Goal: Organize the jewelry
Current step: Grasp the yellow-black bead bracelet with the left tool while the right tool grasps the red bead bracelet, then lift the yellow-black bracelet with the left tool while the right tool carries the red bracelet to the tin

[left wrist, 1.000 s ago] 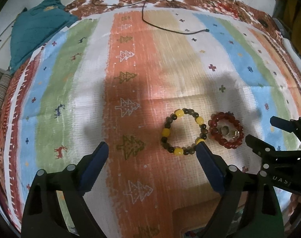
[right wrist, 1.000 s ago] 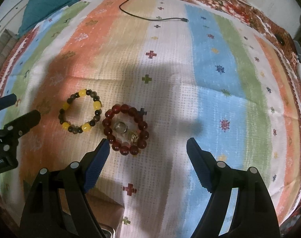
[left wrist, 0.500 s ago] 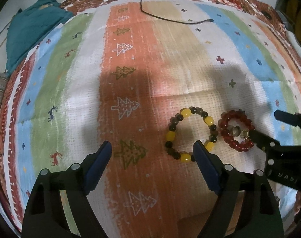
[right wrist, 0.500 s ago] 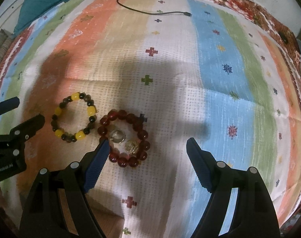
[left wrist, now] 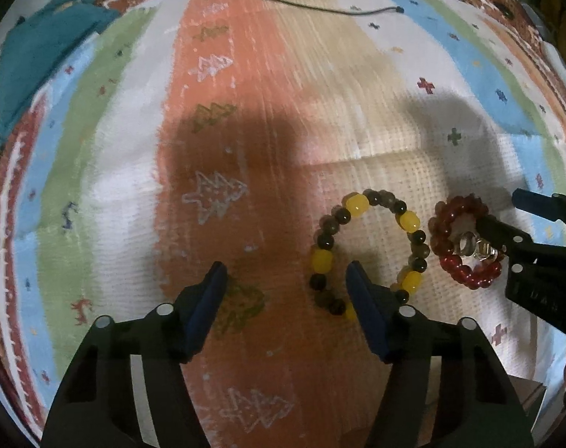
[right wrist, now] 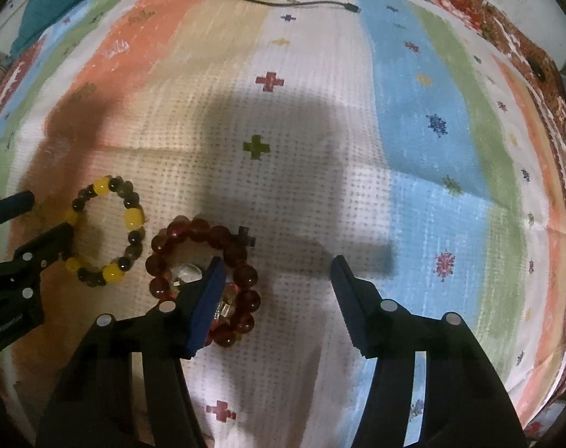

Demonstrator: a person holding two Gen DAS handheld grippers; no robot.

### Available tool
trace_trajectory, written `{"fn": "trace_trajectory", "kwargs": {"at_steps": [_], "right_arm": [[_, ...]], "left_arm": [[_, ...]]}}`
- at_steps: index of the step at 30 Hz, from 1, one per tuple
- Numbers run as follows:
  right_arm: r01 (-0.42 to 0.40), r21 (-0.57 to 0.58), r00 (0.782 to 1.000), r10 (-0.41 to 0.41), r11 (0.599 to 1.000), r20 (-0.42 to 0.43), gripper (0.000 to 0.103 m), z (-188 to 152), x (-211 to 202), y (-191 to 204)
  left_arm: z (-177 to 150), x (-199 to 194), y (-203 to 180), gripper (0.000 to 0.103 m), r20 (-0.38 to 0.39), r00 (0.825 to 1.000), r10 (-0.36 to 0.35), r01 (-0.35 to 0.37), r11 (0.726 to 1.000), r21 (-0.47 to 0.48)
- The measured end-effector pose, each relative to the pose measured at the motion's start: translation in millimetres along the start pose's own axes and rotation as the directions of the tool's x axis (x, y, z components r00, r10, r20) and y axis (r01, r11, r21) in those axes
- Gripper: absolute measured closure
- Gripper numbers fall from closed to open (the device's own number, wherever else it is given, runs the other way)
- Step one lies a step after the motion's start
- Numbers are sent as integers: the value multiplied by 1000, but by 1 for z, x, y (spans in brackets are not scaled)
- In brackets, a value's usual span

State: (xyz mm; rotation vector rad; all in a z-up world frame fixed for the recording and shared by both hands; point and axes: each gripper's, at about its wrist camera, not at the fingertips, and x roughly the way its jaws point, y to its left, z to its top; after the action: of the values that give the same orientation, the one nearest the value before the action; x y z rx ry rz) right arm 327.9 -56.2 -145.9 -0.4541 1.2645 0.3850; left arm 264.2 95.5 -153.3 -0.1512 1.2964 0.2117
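Left gripper, jaws apart and closing, straddles the near arc of the yellow bracelet on the striped cloth. Just beside it lies the red bracelet; right gripper, jaws apart and closing, straddles its right side.

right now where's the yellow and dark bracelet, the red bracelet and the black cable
yellow and dark bracelet [left wrist: 408, 221]: left wrist view, a yellow bead.
red bracelet [right wrist: 244, 275]: right wrist view, a red bead.
black cable [right wrist: 283, 1]: right wrist view, mid cord.

Two bead bracelets: yellow-and-dark bracelet, red bracelet; one cable.
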Motion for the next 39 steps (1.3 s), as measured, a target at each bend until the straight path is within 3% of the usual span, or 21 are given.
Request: {"fn": "trace_trajectory", "kwargs": {"at_steps": [8,11,14,16,21,39], "right_arm": [[23,-55,1000,-22,998,20,50,-3,2,10],[25,-75,999,-23,997,27,60,-7,-1,17],[27,-80,999,-24,996,37,83,-9,-3,17],[18,-74,999,-15,997,41,89,-9,-4,15],[-19,-63,998,22,998,58,89,-10,-13,15],[-130,-89,976,144,987,164,89,-18,-75,33]], "left_arm": [[-2,9,-2,50,7,999,40,-40,999,18],[-2,9,1,66,4,999,40,-40,999,13],[-2,8,1,91,-2,999,43,-43,999,14],[-2,7,0,92,0,999,43,-43,999,13],[-3,-3,-3,92,-1,1000,18,-18,1000,0],[-15,-68,-11,92,121,992,-36,37,999,-1]]}}
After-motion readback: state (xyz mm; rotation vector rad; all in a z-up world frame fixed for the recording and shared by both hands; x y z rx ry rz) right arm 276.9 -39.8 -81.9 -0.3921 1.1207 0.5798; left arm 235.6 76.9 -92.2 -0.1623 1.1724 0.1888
